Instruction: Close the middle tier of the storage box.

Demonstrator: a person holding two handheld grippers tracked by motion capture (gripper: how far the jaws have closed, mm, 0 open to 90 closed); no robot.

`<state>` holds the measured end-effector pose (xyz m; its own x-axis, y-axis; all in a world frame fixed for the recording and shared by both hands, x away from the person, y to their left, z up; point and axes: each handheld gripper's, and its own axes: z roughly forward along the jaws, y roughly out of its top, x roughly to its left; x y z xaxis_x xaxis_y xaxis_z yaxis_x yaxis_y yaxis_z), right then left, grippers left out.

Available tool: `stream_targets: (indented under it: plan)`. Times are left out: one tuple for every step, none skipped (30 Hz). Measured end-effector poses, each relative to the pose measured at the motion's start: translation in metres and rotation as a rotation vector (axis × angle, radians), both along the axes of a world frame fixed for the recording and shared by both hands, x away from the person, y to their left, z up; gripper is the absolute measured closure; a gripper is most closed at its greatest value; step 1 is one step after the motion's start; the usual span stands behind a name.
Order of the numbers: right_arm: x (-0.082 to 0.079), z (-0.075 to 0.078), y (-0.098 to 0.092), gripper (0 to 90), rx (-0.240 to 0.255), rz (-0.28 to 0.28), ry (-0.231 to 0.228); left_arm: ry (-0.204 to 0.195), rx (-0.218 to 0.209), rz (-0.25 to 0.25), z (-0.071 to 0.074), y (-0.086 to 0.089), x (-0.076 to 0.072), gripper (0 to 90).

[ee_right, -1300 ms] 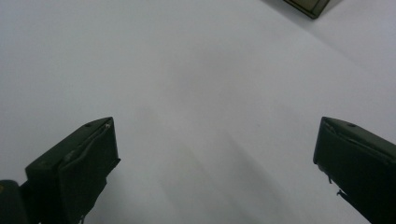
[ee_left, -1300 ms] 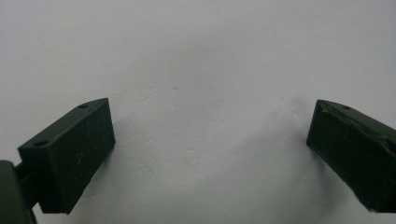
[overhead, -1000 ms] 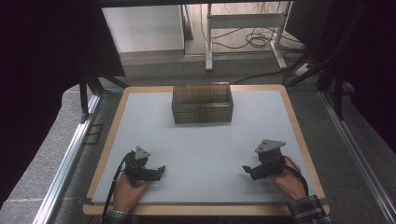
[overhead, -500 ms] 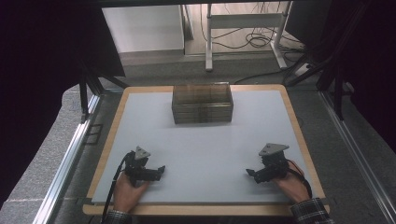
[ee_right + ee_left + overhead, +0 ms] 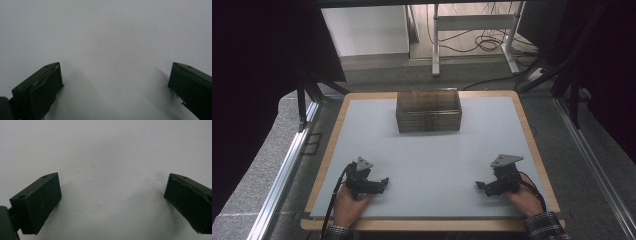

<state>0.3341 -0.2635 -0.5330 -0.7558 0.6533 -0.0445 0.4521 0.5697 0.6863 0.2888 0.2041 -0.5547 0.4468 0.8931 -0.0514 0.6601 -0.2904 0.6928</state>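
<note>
My left gripper [image 5: 384, 181] sits at seven o'clock, its fingers [image 5: 37, 202] spread wide; my right gripper [image 5: 479, 185] at five o'clock, likewise agape, both pointing inward.

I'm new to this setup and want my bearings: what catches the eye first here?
A see-through brownish box stands alone at the far middle of the white table. Near the front edge, the left gripper and right gripper rest apart, pointing toward each other. Both have their jaws wide open over bare table.
</note>
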Motion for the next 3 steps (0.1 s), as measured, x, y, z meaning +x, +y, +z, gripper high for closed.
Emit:
stream_targets:
  plan:
    - [0.0,-0.0001,-0.0001,0.0,0.0,0.0,-0.001,0.0,0.0,0.0,0.0,0.0,0.0001,1.2]
    - [0.0,-0.0001,0.0,0.0,0.001,0.0,-0.001,0.003,0.003,-0.003,0.0002,0.0004,0.0001,1.2]
    - [0.0,-0.0001,-0.0001,0.0,0.001,0.0,0.0,0.0,-0.001,0.001,-0.0001,0.0,0.0001,1.2]
